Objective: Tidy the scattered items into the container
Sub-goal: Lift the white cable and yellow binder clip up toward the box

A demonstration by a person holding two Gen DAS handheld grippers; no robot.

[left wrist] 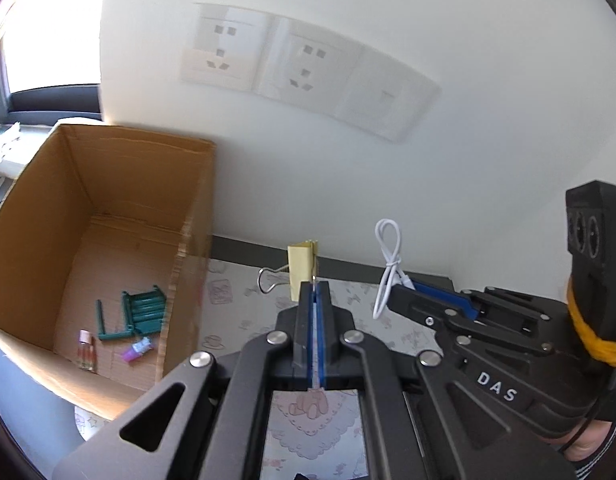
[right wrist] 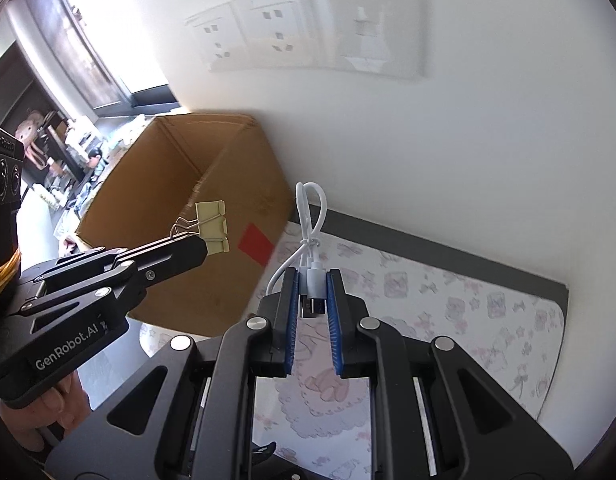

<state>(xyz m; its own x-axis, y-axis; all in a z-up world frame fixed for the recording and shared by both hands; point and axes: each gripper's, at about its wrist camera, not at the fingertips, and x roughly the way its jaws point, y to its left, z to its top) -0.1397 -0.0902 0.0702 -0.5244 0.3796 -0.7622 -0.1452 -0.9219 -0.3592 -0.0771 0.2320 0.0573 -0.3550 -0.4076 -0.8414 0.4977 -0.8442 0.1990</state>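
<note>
Your left gripper (left wrist: 315, 286) is clamped on a wire handle of the yellow binder clip (left wrist: 302, 266), carrying it in the air just to the right of the cardboard box (left wrist: 120, 184). Your right gripper (right wrist: 313, 280) is pinched around the plug end of the bundled white USB cable (right wrist: 308, 216), also lifted clear of the desk (right wrist: 488, 308), with the cable's loop standing up above the fingers.

The box stands open against the wall at the left end of the patterned desk. On its floor already lie a green plastic rack (left wrist: 142, 308), a small glass vial (left wrist: 86, 350) and a little purple item (left wrist: 138, 350), so part of the tidying looks done. The clip and the cable are the two things you are holding outside it; neither is over the opening yet, the clip being the nearer.

As far as these views reach, no other loose items show on the desk, so dropping these two in may well finish the job, though much of the desk is hidden behind the grippers.
</note>
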